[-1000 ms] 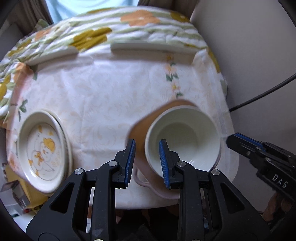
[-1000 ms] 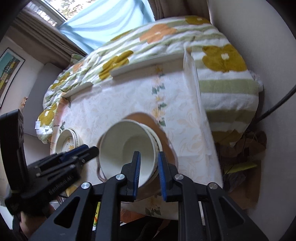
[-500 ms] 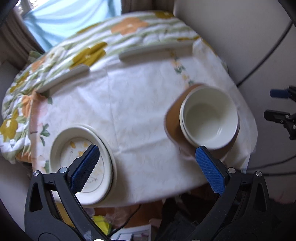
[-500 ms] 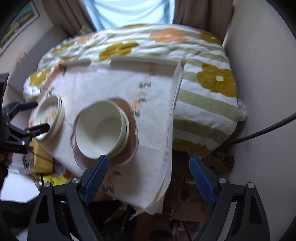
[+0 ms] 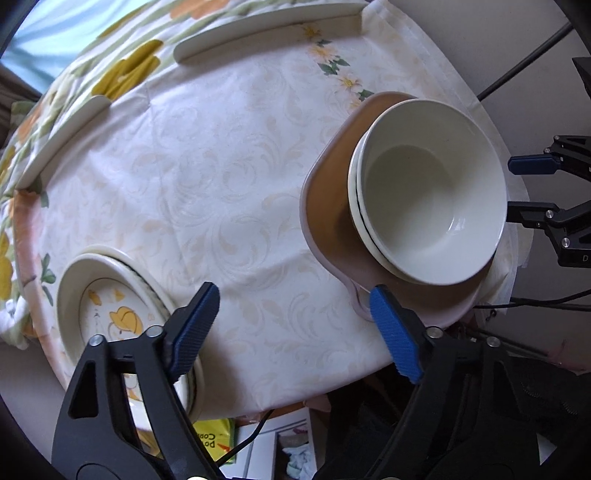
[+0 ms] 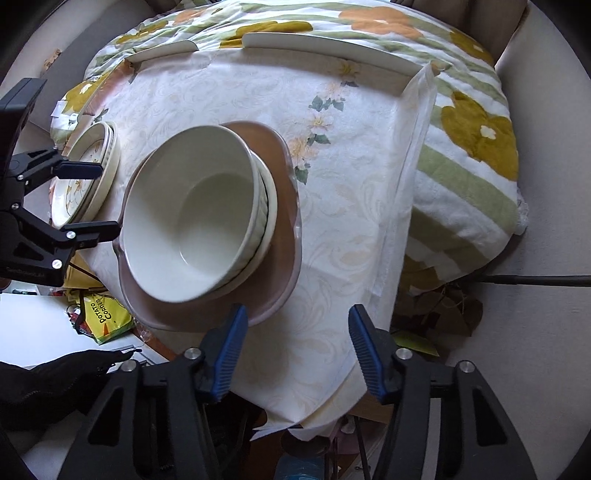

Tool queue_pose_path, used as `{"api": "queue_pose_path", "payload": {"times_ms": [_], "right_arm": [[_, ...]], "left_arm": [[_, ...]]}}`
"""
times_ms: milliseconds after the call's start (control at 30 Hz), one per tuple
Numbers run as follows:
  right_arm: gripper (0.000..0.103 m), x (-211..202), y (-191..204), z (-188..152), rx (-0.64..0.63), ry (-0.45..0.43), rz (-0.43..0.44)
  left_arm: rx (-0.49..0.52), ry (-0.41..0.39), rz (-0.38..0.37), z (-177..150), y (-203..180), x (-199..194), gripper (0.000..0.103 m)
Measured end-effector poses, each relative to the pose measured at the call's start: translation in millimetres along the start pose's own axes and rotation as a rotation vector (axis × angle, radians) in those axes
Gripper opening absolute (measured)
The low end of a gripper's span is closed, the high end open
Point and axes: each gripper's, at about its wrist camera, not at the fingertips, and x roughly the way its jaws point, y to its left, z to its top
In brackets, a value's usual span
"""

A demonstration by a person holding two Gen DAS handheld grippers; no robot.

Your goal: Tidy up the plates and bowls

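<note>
A stack of white bowls point(image 5: 428, 199) sits on a brown plate point(image 5: 328, 221) at the table's near right; it also shows in the right wrist view point(image 6: 195, 214), on the same brown plate point(image 6: 284, 221). A stack of flower-patterned plates point(image 5: 110, 314) lies at the near left, also in the right wrist view point(image 6: 88, 170). My left gripper point(image 5: 291, 325) is open and empty above the table edge between the two stacks. My right gripper point(image 6: 295, 350) is open and empty, just in front of the brown plate.
A cream tablecloth point(image 5: 221, 166) covers the table. White rail pieces point(image 5: 266, 29) lie along its far edge, with a floral blanket point(image 6: 469, 147) beyond. A yellow snack bag point(image 6: 103, 314) and clutter lie on the floor below. A black cable point(image 6: 535, 278) runs at the right.
Both grippers were shut on the bowl's rim a second ago. They opened, let it go on the stack and drew back. Since half a second ago both moved closer to the table.
</note>
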Motion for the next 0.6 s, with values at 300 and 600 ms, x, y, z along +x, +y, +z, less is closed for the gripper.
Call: {"api": "queue_pose_path", "payload": {"times_ms": [300,600], "right_arm": [[0.029,20.3,7.2,13.1,-0.042,0.032,0.047],[0.028,41.0,-0.1,15.0,0.002,0.031,0.100]], "left_arm": [[0.020,0.016,-0.034,20.5,-3.3,16.1,0.048],[0.070,0.020,-0.079,31.9,-15.4,41.6,0.024]]}}
